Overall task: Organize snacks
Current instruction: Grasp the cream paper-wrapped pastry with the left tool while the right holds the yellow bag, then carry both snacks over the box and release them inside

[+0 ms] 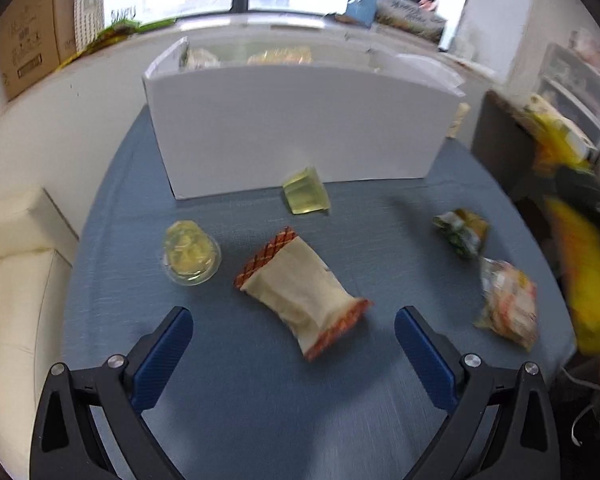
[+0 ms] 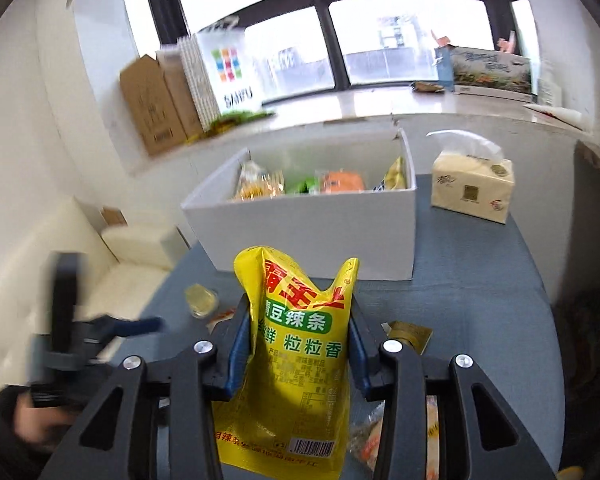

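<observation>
My left gripper (image 1: 294, 332) is open above the blue table, its jaws either side of a cream snack packet with orange checked ends (image 1: 300, 290). Around it lie a clear jelly cup (image 1: 191, 254), a green jelly block (image 1: 306, 192), a green-wrapped snack (image 1: 462, 232) and an orange-white packet (image 1: 508, 304). My right gripper (image 2: 298, 330) is shut on a yellow snack bag (image 2: 296, 360), held upright above the table in front of the white box (image 2: 312, 236), which holds several snacks. The yellow bag shows blurred at the right edge of the left wrist view (image 1: 584, 280).
A tissue pack (image 2: 474, 186) stands right of the box. A cream sofa (image 1: 16, 264) is left of the table. Cardboard boxes (image 2: 156, 108) and a paper bag (image 2: 224, 72) sit on the windowsill behind. The left gripper appears blurred in the right wrist view (image 2: 100, 332).
</observation>
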Demonstrator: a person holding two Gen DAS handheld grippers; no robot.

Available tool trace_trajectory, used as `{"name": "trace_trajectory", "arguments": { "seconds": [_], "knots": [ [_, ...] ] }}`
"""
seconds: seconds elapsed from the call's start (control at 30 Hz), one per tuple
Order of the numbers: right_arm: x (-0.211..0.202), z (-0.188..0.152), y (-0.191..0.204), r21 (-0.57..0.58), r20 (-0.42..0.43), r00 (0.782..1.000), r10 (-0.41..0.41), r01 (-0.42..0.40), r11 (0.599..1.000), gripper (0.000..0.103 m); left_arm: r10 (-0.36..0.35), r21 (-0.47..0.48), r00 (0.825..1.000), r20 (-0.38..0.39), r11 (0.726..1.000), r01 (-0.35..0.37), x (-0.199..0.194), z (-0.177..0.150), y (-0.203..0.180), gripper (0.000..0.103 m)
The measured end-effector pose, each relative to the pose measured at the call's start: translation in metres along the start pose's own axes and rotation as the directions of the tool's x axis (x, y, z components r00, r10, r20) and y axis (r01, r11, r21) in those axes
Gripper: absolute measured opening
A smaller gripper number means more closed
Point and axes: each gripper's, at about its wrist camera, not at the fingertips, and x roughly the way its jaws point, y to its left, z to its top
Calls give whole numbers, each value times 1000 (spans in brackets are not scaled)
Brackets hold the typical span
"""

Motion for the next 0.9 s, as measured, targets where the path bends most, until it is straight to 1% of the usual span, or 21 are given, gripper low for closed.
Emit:
{"name": "trace_trajectory", "arguments": {
  "seconds": [0.1, 0.13, 0.17, 0.23, 0.3, 0.4, 0.43, 0.47, 0.5, 0.53, 0.57, 0.6, 0.63, 0.73, 0.83, 0.87, 0.9],
  "knots": [
    [-5, 4, -3, -7, 16, 999, -33, 33, 999, 45, 6, -42, 999, -40, 999, -7, 23, 8, -3, 103],
    [-7, 3, -4, -2, 17, 999, -29, 29, 1000, 45, 17, -42, 999, -48, 999, -19, 29, 9, -5, 103],
    [-9, 2, -5, 7, 20, 999, -26, 25, 1000, 45, 48, -39, 997, -59, 998, -50, 37, 11, -9, 103],
    [-9, -1, -7, 7, 18, 999, -27, 27, 1000, 45, 82, -40, 993, -79, 996, -85, 48, 12, -13, 103],
    [-8, -1, -8, 4, 15, 999, -34, 34, 999, 45, 141, -20, 987, -76, 990, -142, 54, 12, -20, 103],
    [-5, -5, -7, -3, 4, 1000, -29, 29, 1000, 45, 142, -19, 987, -69, 989, -144, 54, 13, -24, 102],
    [-3, -6, -7, -5, 0, 1000, -29, 29, 1000, 45, 139, -10, 989, -55, 990, -139, 53, 12, -25, 98],
    [-4, -8, -7, -7, -2, 1000, -30, 30, 1000, 45, 135, -2, 990, -40, 991, -135, 51, 12, -25, 79],
    [-4, -10, -6, -7, -5, 1000, -30, 30, 1000, 45, 123, 8, 992, -16, 992, -123, 44, 13, -24, 62],
    [-4, -11, -5, -8, -7, 1000, -28, 28, 1000, 45, 116, 12, 993, -17, 993, -116, 41, 13, -23, 49],
    [-5, -13, -4, -12, -8, 1000, -27, 27, 1000, 45, 97, 15, 995, -17, 995, -97, 38, 14, -22, 46],
    [-4, -13, -4, -17, -10, 1000, -27, 26, 1000, 45, 79, 34, 997, -7, 996, -79, 33, 13, -21, 46],
    [-4, -14, -4, -18, -10, 1000, -27, 27, 999, 45, 78, 44, 997, 11, 996, -79, 28, 12, -21, 46],
    [-3, -15, -5, -13, -10, 1000, -28, 28, 1000, 46, 31, 76, 997, 68, 996, -36, 4, 8, -21, 46],
    [-2, -15, -4, -10, -10, 999, -31, 31, 999, 46, -10, 104, 991, 135, 995, -4, -27, 9, -25, 46],
    [-2, -15, -4, -10, -9, 999, -31, 30, 999, 46, -25, 111, 989, 146, 994, 9, -35, 10, -25, 46],
    [-1, -14, -4, -9, -9, 1000, -27, 27, 1000, 46, -57, 113, 984, 170, 993, 39, -47, 12, -25, 46]
  ]
}}
